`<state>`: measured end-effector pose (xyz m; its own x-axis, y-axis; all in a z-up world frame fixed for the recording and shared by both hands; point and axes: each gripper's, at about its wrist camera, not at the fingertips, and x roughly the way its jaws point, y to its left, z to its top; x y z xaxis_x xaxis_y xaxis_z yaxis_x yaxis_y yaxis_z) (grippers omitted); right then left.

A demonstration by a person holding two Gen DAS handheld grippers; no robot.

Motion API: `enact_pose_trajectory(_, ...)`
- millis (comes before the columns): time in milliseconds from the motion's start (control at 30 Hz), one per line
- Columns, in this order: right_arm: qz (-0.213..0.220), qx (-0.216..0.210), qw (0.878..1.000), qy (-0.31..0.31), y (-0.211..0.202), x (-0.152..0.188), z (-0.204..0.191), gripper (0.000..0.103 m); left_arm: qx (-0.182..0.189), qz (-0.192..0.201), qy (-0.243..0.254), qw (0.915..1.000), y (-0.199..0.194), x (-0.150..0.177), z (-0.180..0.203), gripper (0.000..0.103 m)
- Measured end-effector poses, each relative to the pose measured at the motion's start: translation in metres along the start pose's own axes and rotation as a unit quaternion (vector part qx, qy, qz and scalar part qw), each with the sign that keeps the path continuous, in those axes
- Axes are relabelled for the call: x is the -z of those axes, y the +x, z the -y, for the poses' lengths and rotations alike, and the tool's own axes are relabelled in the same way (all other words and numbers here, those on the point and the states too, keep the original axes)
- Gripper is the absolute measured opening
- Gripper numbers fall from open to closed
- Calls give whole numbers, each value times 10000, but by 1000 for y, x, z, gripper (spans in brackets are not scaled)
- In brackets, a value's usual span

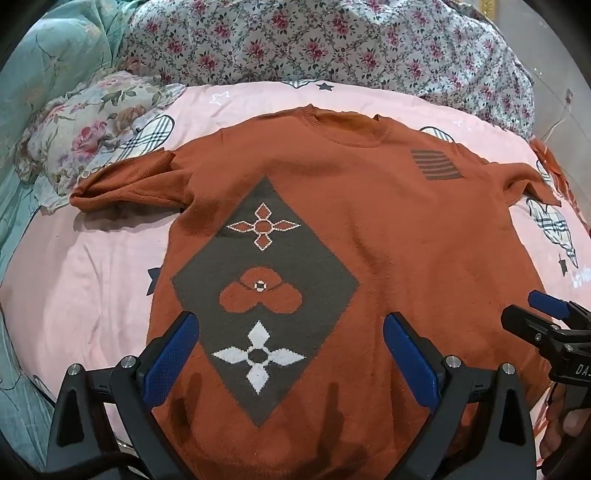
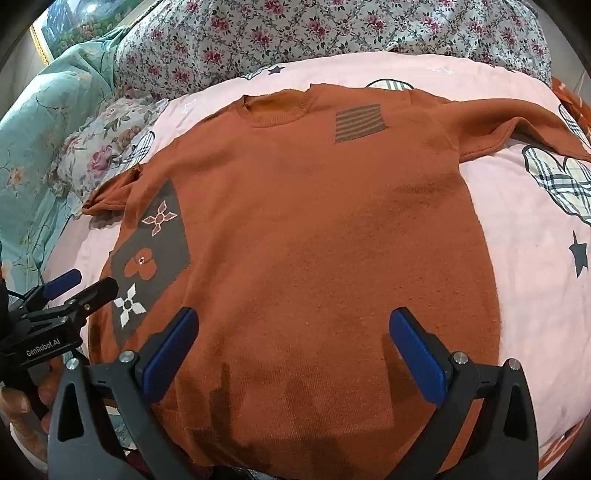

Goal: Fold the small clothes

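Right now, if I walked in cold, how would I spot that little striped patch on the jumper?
Find the pink bedsheet with the rust-orange sweater spread flat on it, neck away from the camera. Just below the collar, towards the outstretched sleeve, sits the striped patch. It is a small grey rectangle of horizontal bars, unlike the big grey diamond with flowers near the hem.

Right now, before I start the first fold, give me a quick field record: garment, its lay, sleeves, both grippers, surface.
garment: rust-orange sweater with a grey diamond panel and a striped grey patch
lay: spread flat, front up, collar away from the grippers
sleeves: the one on the left bunched; the one on the right stretched outward
left gripper: open, over the hem, holding nothing
right gripper: open, over the hem, holding nothing
surface: pink sheet with stars, floral bedding behind
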<state>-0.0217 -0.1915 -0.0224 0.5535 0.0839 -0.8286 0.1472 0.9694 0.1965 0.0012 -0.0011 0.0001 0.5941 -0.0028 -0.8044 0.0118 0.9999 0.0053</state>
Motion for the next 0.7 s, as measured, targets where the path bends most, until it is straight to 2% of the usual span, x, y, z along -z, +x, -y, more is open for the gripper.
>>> enact_pose_trajectory(700,33,71,10000,-55,-1,-3,-4,103,-2,-13,13,10000,1,-1,0,100)
